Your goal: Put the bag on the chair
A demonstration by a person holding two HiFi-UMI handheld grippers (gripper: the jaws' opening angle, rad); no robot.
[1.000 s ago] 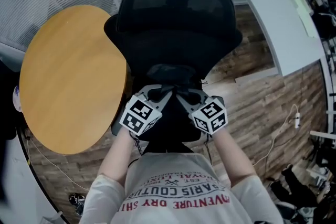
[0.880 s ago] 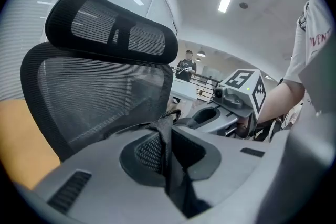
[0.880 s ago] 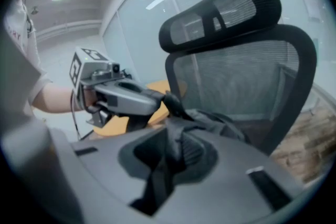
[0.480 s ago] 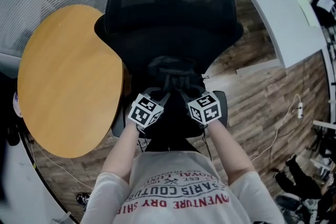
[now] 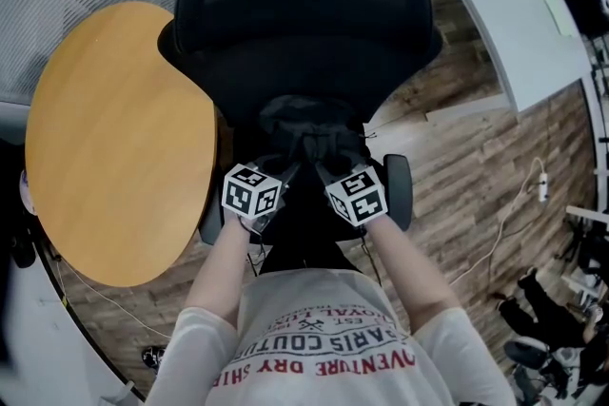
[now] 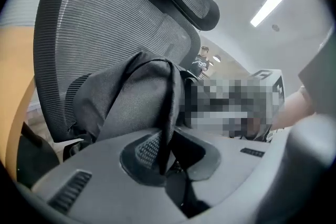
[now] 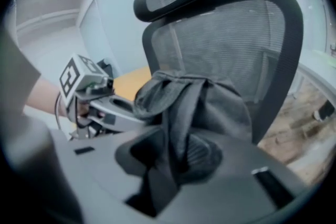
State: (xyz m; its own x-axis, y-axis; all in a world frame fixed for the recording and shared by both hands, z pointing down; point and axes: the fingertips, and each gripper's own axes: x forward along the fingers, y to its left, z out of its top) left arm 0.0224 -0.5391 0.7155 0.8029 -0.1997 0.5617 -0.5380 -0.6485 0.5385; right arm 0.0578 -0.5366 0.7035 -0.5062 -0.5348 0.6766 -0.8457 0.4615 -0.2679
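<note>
A dark grey bag (image 5: 309, 130) hangs by its straps in front of the backrest of a black mesh office chair (image 5: 304, 5), low over the seat. Whether its bottom touches the seat is hidden. My left gripper (image 5: 290, 168) is shut on one strap (image 6: 167, 113), which runs up from the jaws to the bag's body (image 6: 123, 99). My right gripper (image 5: 325, 168) pinches the other strap (image 7: 181, 123) beside the bag (image 7: 220, 105). Its jaws have just been opening slightly, with the strap still between them. The left gripper (image 7: 97, 94) also shows in the right gripper view.
A round wooden table (image 5: 114, 138) stands close against the chair's left side. A white desk (image 5: 485, 5) runs along the upper right. The chair's right armrest (image 5: 398, 190) is beside my right hand. Cables (image 5: 519, 223) lie on the wood floor.
Both grippers have sunk with the bag, which now sits lower in front of the backrest. The two marker cubes have drawn closer to my body.
</note>
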